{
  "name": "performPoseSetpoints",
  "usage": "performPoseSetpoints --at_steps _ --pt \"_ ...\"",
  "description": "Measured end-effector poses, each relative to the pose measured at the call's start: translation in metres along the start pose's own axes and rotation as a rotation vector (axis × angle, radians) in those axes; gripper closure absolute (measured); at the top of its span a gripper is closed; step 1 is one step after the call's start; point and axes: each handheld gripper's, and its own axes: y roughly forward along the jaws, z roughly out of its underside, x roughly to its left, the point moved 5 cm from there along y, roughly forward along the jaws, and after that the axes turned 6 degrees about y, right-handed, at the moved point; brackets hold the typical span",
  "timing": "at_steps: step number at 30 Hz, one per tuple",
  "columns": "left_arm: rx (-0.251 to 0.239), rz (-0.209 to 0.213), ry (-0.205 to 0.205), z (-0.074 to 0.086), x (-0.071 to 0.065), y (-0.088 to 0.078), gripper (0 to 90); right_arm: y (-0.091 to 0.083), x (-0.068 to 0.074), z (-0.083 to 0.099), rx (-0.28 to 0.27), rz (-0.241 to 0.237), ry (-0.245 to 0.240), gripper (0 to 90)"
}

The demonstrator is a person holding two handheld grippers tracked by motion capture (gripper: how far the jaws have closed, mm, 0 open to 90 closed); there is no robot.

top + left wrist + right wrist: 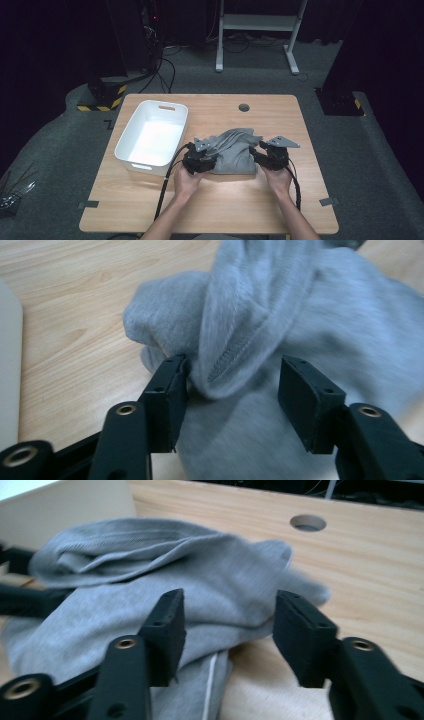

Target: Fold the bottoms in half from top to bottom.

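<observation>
Both forearms reach in from six o'clock, the left gripper (200, 159) at nine o'clock and right gripper (270, 156) at three o'clock of the crumpled grey garment (234, 150) mid-table, jaws parted, clamping nothing.

Wooden table (220, 210) on grey carpet (350, 150); white stand frame (260, 22), dark curtains (50, 40) behind

The left gripper (230, 390) straddles a fold of grey sweatshirt (320, 335), jaws apart.

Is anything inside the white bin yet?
No, the white bin shows a bare inside in the high view; the grey garment lies beside it on the table.
</observation>
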Motion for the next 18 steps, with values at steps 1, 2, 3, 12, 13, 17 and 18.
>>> performPoseSetpoints --at_steps 1,2,3,12,13,17,18 --pt "0.004 0.002 -0.007 0.000 0.002 0.003 42.9 0.001 0.001 0.003 0.020 -0.014 0.015 41.1" --pt "0.009 0.007 -0.013 0.001 0.002 0.005 42.7 0.004 0.001 0.008 0.046 -0.026 0.027 40.7" --pt "0.017 0.011 -0.013 0.002 0.002 0.006 42.9 0.008 0.001 0.013 0.067 -0.024 0.019 40.7" --pt "0.091 0.046 0.025 0.016 -0.009 0.008 46.1 0.031 0.007 0.043 0.199 -0.098 0.053 44.4" --pt "0.094 0.055 0.026 0.020 -0.012 0.008 46.6 0.029 0.008 0.045 0.202 -0.098 0.044 44.5" --pt "0.077 0.072 0.030 0.032 -0.021 -0.001 47.3 0.022 0.013 0.052 0.206 -0.105 0.036 44.5" --pt "0.075 0.077 0.036 0.035 -0.023 -0.004 47.4 0.019 0.015 0.054 0.208 -0.107 0.031 44.7"
